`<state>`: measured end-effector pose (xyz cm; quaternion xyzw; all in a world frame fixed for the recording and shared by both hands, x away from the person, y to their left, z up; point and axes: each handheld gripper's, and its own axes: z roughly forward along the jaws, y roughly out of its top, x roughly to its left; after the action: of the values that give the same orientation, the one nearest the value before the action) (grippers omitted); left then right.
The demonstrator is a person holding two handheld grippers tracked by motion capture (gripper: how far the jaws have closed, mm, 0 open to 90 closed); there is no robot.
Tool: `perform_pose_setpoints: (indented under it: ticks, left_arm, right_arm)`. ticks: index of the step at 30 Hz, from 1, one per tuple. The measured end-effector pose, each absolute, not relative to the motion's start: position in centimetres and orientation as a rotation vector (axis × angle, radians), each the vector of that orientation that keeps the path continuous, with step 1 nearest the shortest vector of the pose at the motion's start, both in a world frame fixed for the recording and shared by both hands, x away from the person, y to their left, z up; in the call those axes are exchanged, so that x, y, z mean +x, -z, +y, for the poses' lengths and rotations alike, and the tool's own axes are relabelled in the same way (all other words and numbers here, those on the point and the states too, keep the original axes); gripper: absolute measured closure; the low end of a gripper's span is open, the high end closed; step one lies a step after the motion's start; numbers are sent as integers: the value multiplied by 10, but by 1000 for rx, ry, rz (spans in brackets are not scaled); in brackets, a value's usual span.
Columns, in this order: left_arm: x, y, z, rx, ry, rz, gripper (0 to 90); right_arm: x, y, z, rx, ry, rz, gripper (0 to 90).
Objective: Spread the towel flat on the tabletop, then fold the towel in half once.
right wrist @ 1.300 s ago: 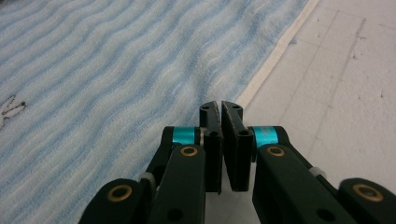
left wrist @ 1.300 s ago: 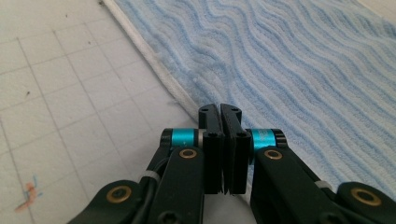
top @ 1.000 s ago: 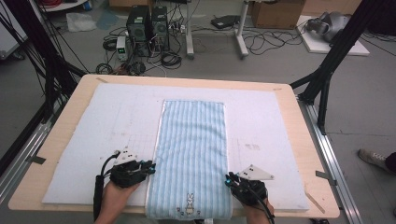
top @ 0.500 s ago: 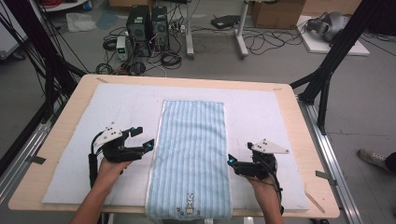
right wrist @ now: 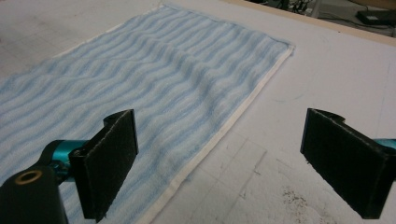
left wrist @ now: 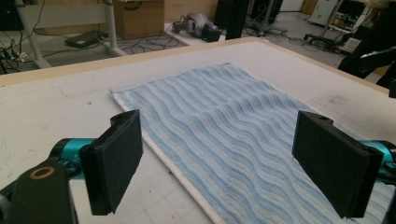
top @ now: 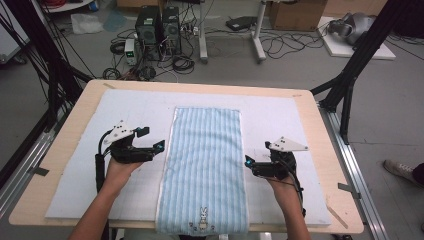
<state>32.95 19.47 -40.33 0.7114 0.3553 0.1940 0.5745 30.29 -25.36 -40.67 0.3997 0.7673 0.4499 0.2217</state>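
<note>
— Where did the towel (top: 205, 170) lie against your tongs?

— It lay flat down the middle of the white mat (top: 280, 120) on the table (top: 325, 150), between the two. My left gripper (top: 159, 146) hung just beside its left long edge, tips pointing toward the cloth. My right gripper (top: 248, 162) hung just beside the right long edge, facing in the same way. From the pictures I couldn't tell whether either tip touched the hem.

— And the tongs themselves?

— Both released, jaws spread wide, nothing between them. In the left gripper view the towel's edge ran between the two pads (left wrist: 116, 158).

— How did the towel look?

— Pale blue with wavy lighter stripes, a cream border, and a small rabbit motif (top: 202, 216) at the end nearest me. That end drooped over the table's front edge.
</note>
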Motion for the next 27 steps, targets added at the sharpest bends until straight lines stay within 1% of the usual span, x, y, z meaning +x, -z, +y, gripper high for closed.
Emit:
perform_pose_setpoints:
  ticks: [9, 16, 19, 21, 27]
  left_arm:
    - [349, 396, 189, 1674, -418, 832, 170]
    - [377, 390, 181, 1703, -415, 851, 179]
    - [392, 393, 175, 1733, -385, 863, 221]
    - [402, 398, 170, 1777, -389, 879, 251]
    - [431, 416, 164, 1809, -365, 985, 308]
  right_arm:
    - [313, 402, -253, 1115, -1244, 2128, 104]
    - [329, 398, -252, 1164, -1249, 2144, 104]
    - [335, 398, -252, 1190, -1242, 2154, 104]
    - [338, 399, -252, 1196, -1240, 2156, 105]
    - [340, 401, -252, 1203, -1219, 2172, 105]
